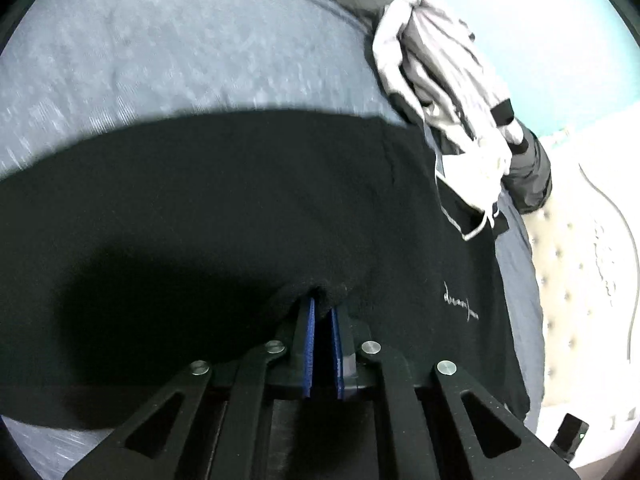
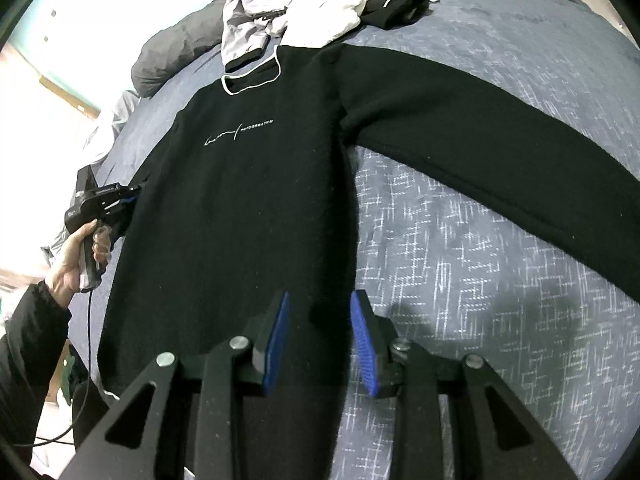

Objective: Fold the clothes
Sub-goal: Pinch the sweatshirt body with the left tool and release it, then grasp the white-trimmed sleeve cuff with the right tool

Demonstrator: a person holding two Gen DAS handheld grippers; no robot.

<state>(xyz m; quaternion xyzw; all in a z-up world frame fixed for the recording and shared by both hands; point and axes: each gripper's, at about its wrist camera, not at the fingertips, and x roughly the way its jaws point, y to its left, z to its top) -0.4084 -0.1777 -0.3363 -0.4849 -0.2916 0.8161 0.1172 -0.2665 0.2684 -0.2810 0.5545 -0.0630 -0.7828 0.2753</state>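
One big black long-sleeved sweater point(image 2: 248, 208) lies flat on the bed with the blue-grey patterned cover point(image 2: 460, 248). Its neck with the thin white edge points away toward the far end of the bed, and its bottom hem is close to the right gripper point(image 2: 320, 308), so its long way runs from near to far. One sleeve point(image 2: 500, 152) stretches out to the right across the cover. The other sleeve cannot be seen. Small white writing on the chest is too tiny to read.

The right gripper hangs just over the lower edge of the sweater with its blue pads wide apart and nothing between them. The bottom hem is hidden behind this gripper.

The left gripper point(image 1: 322, 300) has its blue pads pinched together on a bunched bit of the sweater's edge. In the right wrist view it point(image 2: 108, 200) sits at the sweater's left side, held by a bare hand point(image 2: 76, 252). The left wrist view is blurry, and a dark shadow covers much of the cloth there.

A heap of white, grey and black clothes point(image 2: 304, 4) lies past the neck and covers a little of it. The top of the heap is cut off.
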